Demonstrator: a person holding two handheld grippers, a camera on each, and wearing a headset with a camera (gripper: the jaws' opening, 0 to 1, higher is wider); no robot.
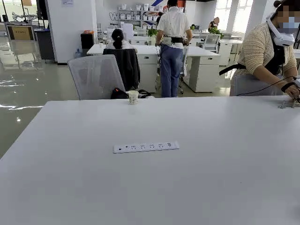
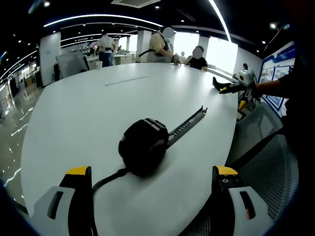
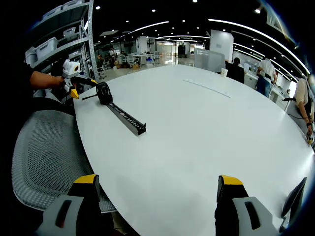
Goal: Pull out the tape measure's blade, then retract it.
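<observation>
At the centre of the left gripper view, the black tape measure [image 2: 143,146] is lying on the worktop [image 2: 74,113], its cord [image 2: 108,178] slipping behind a finger at lower left. Its blade [image 2: 186,125] is stretching toward the upper right, markings unreadable. The left gripper [image 2: 152,171] is pointing level at it, fingers spread wide and empty. The right gripper [image 3: 158,179] is gaping open.
</observation>
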